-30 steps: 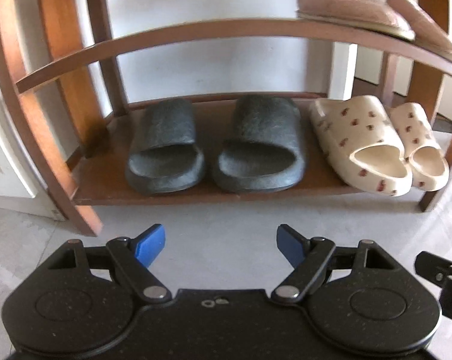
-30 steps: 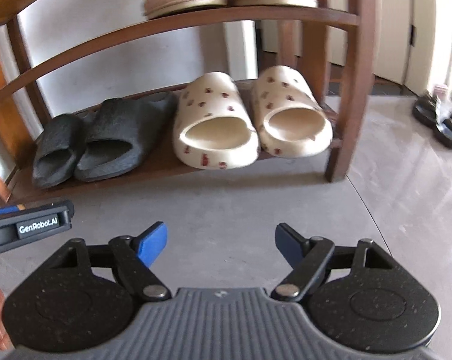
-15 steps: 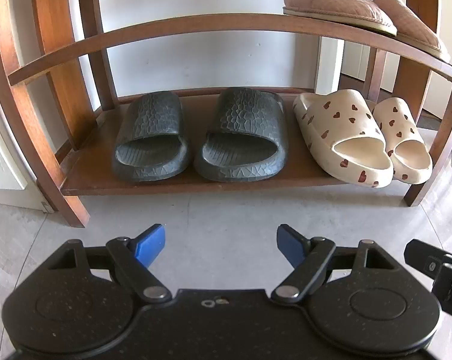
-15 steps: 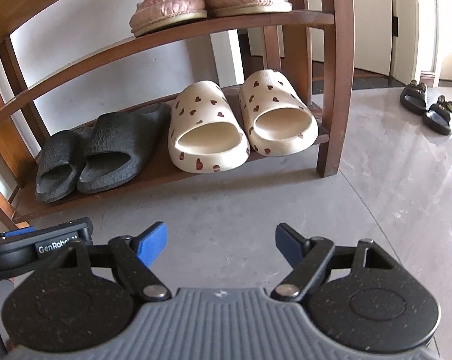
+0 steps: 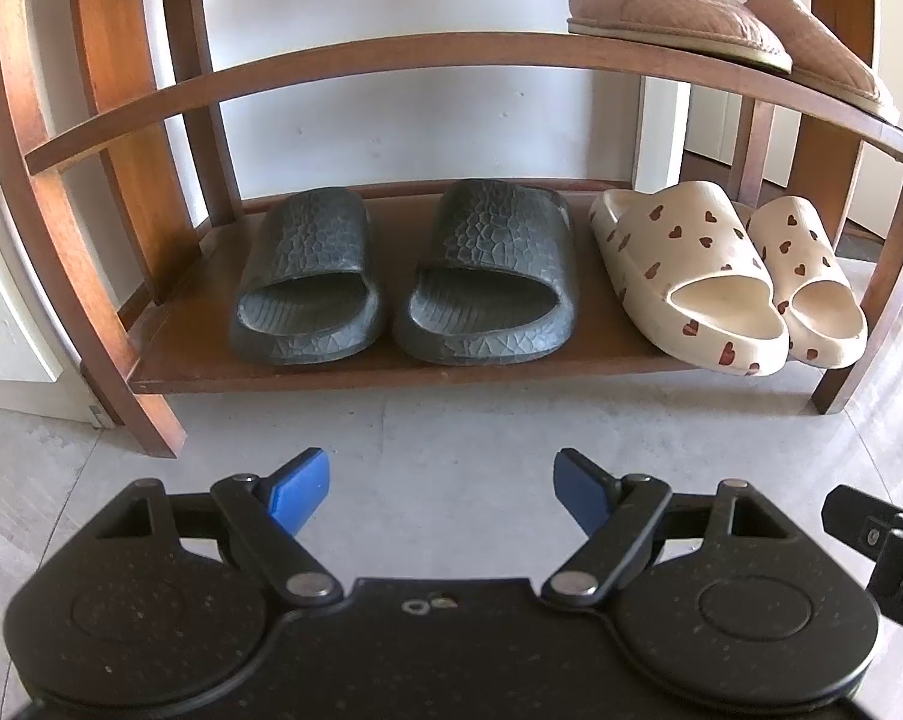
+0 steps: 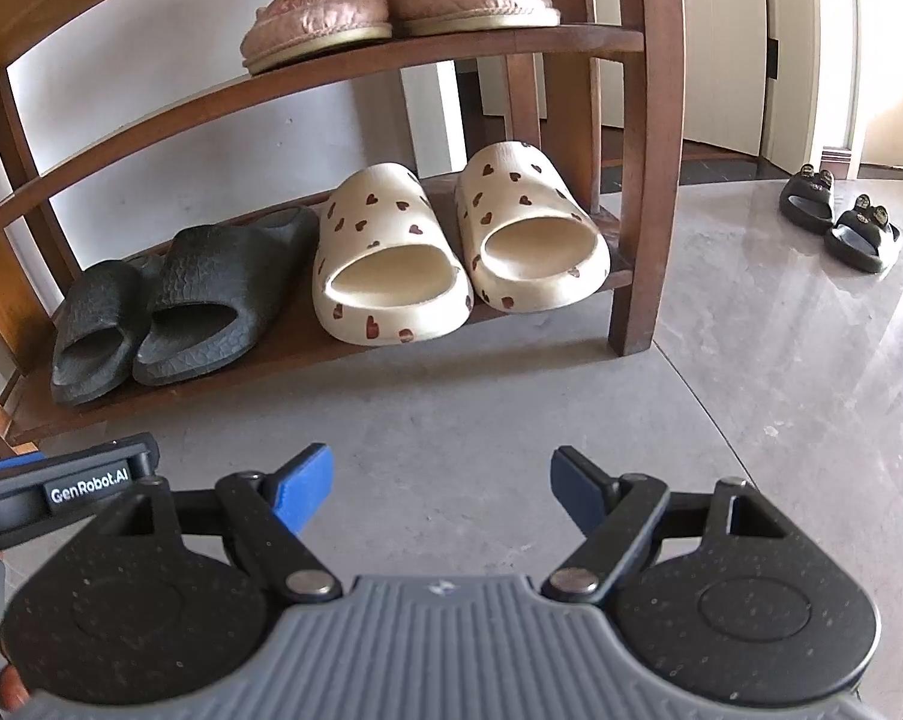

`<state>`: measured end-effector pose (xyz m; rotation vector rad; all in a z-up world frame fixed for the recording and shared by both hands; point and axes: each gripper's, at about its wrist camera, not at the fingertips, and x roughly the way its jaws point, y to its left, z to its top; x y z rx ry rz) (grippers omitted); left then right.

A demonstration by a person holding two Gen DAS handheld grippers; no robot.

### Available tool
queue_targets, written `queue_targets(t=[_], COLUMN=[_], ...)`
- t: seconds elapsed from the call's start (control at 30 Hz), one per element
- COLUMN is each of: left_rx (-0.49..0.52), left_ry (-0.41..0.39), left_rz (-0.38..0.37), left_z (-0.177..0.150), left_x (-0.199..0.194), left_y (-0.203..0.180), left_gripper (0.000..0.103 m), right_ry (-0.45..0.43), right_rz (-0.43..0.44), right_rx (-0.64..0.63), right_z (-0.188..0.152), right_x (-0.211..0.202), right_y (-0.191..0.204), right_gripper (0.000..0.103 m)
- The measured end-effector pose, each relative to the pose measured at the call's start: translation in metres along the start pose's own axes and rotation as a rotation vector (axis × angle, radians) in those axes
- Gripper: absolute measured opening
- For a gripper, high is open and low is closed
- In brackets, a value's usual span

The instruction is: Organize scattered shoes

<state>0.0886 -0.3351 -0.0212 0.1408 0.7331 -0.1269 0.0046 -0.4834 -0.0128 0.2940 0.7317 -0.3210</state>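
Both claws hover over the grey floor (image 5: 451, 432) in front of the wooden shoe rack (image 5: 391, 60), each with jaws spread wide and nothing between the blue pads. Left claw (image 5: 441, 483) faces the left half of the rack; right claw (image 6: 441, 483) faces its right end post, and the left unit's housing shows at the lower left edge of the right wrist view. On the bottom shelf (image 5: 175, 324), a pair of dark textured slides (image 5: 403, 276) occupies the left and centre, toes pointing toward the back edge, heel openings at the front edge. Just beside them, at the right end of the same shelf, sits a pair of cream slides with heart prints (image 6: 457, 246), the two touching side by side. On the upper shelf, at its right end, rests a pair of pink slippers (image 6: 391, 6). Well apart from the rack, on the floor to its right, lies a pair of small black sandals (image 6: 835, 216), near a doorway.
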Motion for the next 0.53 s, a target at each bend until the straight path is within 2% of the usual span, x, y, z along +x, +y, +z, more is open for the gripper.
queue_targets(t=[0.27,0.37,0.53], left_rx=[0.022,0.017,0.008], left_ry=[-0.026,-0.012,0.012], left_rz=[-0.014,-0.048,-0.038], left_z=[-0.0009,-0.0015,-0.0036], left_x=[-0.0005,0.0012,0.0048], left_y=[-0.0008,-0.0006,-0.0007], left_gripper=[0.082,0.082,0.083], right_ry=[0.002,0.006,0.013], right_rz=[-0.009,-0.016,-0.017], right_rx=[0.006,0.012,0.012], right_z=[-0.0015,-0.002,-0.0031], right_x=[0.0016,0.0036,0.0055], right_y=[-0.0011,-0.0017,-0.0003], right_gripper=[0.082,0.082,0.082])
